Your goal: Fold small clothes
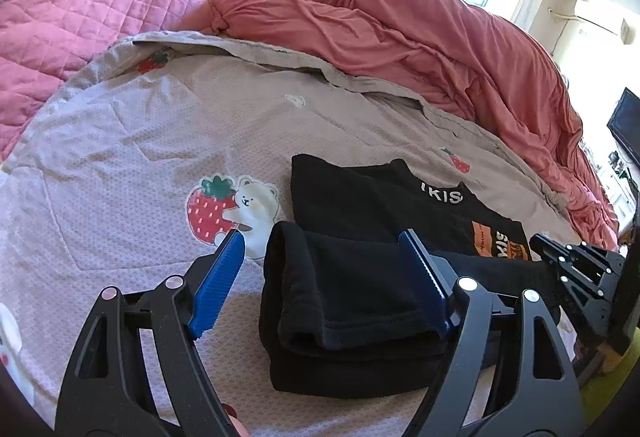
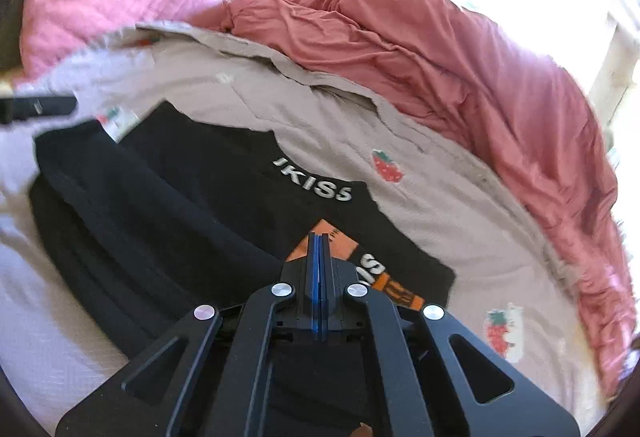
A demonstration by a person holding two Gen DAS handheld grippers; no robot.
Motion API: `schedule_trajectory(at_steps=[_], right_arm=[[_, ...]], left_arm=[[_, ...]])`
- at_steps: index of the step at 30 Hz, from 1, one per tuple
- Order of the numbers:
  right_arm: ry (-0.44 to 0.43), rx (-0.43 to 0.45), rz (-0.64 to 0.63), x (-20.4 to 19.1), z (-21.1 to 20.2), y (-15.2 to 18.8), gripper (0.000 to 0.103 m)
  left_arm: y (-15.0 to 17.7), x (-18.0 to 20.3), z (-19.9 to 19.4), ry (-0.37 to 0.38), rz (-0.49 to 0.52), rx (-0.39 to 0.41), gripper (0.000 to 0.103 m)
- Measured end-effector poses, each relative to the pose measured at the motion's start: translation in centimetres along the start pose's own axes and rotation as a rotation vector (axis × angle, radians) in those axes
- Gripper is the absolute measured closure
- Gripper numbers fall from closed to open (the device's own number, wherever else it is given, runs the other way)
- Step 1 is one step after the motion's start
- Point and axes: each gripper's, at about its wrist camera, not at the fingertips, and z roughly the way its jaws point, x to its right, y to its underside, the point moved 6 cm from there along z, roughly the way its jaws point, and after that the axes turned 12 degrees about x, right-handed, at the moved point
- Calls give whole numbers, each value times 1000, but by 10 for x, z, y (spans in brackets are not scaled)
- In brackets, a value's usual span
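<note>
Two grippers show. Left gripper [image 1: 320, 249] has its blue pads [image 1: 218, 285] wide apart, with a folded edge of the black shirt [image 1: 360, 205] between them, not pinched. Right gripper [image 2: 319, 237] is closed tight with nothing in it, over the shirt's orange patch [image 2: 320, 233]. One shirt lies on the bed cover [image 1: 140, 141]. White letters on it read "IKISS". Three strawberries [image 2: 386, 165] show on the cover in the left view, and one white bear [image 1: 256, 201].
</note>
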Motion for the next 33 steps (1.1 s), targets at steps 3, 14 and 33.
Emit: schedule_trajectory(at_steps=[3, 14, 33], right_arm=[[-51, -12, -76, -16, -14, 18, 71], [-9, -113, -316, -45, -17, 78, 39], [111, 52, -213, -6, 30, -2, 95]], left_arm=[[-1, 0, -2, 16, -21, -2, 32], [25, 56, -7, 198, 143, -94, 19], [26, 65, -17, 286, 128, -64, 18]])
